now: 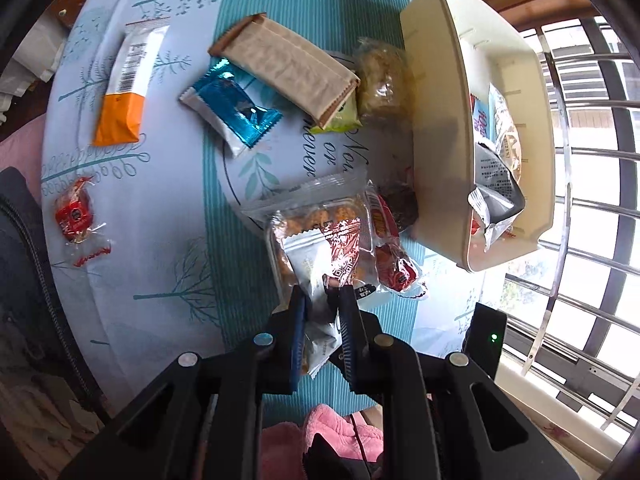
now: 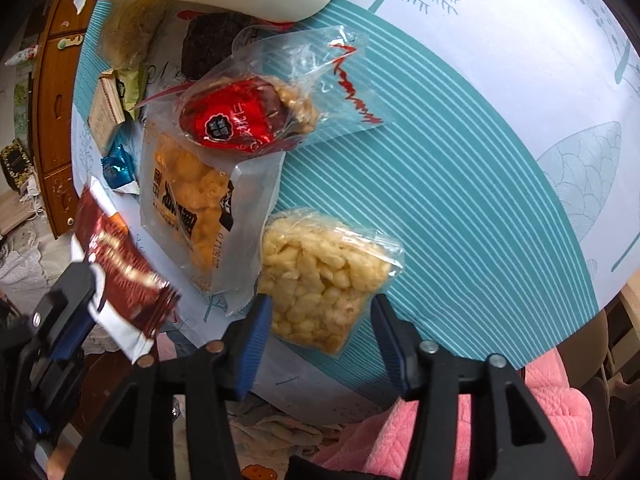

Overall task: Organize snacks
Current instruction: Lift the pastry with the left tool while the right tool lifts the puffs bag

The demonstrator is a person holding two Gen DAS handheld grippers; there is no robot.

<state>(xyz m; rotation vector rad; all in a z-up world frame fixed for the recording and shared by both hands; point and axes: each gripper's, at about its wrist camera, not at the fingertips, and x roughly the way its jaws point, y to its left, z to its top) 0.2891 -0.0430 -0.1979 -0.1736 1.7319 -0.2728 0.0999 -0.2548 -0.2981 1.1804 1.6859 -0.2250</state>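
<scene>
My left gripper (image 1: 323, 294) is shut on a white-and-red snack packet (image 1: 316, 280) and holds it above the tablecloth; the same packet (image 2: 128, 276) shows at the left of the right wrist view. Under it lie a clear bag of fried snacks (image 1: 320, 216) and a red-wrapped cake in a clear bag (image 1: 396, 264). A cream bin (image 1: 436, 120) with several packets inside stands to the right. My right gripper (image 2: 320, 300) is open, its fingers on either side of a clear bag of pale puffed snack (image 2: 320, 268) lying near the table's front edge.
An orange-and-white bar (image 1: 128, 80), a blue packet (image 1: 236, 108), a brown cracker pack (image 1: 288, 68) and a small red candy (image 1: 74, 212) lie on the tablecloth (image 1: 168, 240). A window grille (image 1: 580, 200) runs beyond the bin. Pink cloth (image 2: 520, 420) hangs below the table edge.
</scene>
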